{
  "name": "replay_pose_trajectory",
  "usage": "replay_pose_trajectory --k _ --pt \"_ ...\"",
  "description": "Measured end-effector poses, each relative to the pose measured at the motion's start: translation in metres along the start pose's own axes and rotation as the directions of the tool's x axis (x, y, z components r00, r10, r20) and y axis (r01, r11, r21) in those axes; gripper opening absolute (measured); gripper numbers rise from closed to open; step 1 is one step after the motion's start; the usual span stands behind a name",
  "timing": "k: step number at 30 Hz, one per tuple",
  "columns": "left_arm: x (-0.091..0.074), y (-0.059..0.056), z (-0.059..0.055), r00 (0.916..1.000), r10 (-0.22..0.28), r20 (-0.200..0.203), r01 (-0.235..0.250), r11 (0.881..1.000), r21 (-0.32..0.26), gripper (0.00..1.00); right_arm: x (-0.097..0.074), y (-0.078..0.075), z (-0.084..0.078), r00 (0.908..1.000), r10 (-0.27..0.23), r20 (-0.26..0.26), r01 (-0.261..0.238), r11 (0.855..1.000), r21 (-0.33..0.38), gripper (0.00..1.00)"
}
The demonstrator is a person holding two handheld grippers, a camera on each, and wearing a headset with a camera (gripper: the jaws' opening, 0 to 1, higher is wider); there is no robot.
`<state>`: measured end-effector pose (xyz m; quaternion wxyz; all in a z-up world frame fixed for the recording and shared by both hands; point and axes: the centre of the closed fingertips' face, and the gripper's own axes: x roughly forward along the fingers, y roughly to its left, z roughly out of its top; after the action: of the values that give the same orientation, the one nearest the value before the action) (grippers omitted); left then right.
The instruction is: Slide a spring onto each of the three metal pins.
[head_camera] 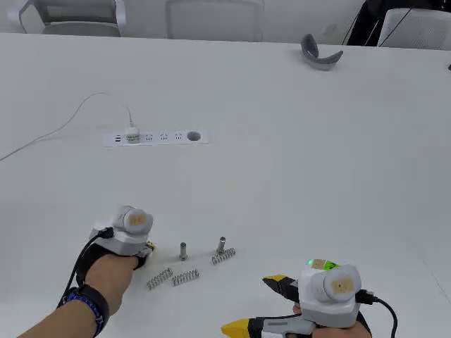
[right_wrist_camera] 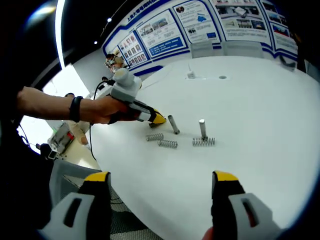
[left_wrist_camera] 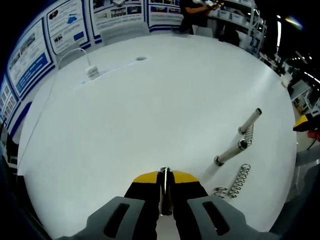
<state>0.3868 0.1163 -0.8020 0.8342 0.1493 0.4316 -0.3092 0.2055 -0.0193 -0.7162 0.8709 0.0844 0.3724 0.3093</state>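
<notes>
- Left gripper (head_camera: 149, 247): near left of the table (head_camera: 296, 162), low over the surface, with the left hand (head_camera: 116, 271) wrapped over its body. In the left gripper view I read its jaws as pressed together on a slim held pin (left_wrist_camera: 164, 190).
- Right gripper (head_camera: 257, 304): near right, close to the table's near edge and pointing left. Its yellow-tipped fingers (right_wrist_camera: 98, 176) are wide apart with nothing between them.
- Left pin (head_camera: 183, 250) and right pin (head_camera: 222, 244): both upright, between the grippers.
- First spring (head_camera: 159, 278) and second spring (head_camera: 185, 277): lying flat, just nearer than the left pin.
- Third spring (head_camera: 223, 256): lying flat at the right pin's base.
- Room: broad bare tabletop far and right.
- Power strip (head_camera: 155, 136): well apart, far left.
</notes>
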Motion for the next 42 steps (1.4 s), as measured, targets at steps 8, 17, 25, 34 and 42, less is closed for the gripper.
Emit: replay_pose_trajectory --k 8,17,25,34,42 --pt "-0.005 0.003 -0.005 0.9995 -0.018 0.025 0.021 0.995 -0.098 0.07 -0.008 -0.006 -0.005 0.9998 -0.017 0.005 0.017 1.0 0.019 0.83" --pt "-0.02 0.007 -0.005 0.9971 -0.015 0.075 0.026 0.988 -0.153 0.07 -0.009 -0.009 -0.012 0.9996 -0.027 0.003 0.026 0.999 0.042 0.83" --pt "-0.038 0.006 -0.005 0.9953 -0.011 0.096 0.028 0.983 -0.179 0.07 -0.007 -0.007 -0.008 0.9997 -0.023 0.008 0.023 0.999 0.031 0.83" --pt "-0.054 0.005 -0.006 0.9925 -0.006 0.122 0.031 0.978 -0.204 0.07 -0.007 -0.006 -0.008 0.9998 -0.021 0.007 0.02 0.999 0.027 0.83" --pt "-0.066 0.006 -0.01 0.9906 -0.007 0.136 0.036 0.977 -0.209 0.07 -0.006 -0.004 -0.009 0.9998 -0.017 0.005 0.017 1.0 0.021 0.83"
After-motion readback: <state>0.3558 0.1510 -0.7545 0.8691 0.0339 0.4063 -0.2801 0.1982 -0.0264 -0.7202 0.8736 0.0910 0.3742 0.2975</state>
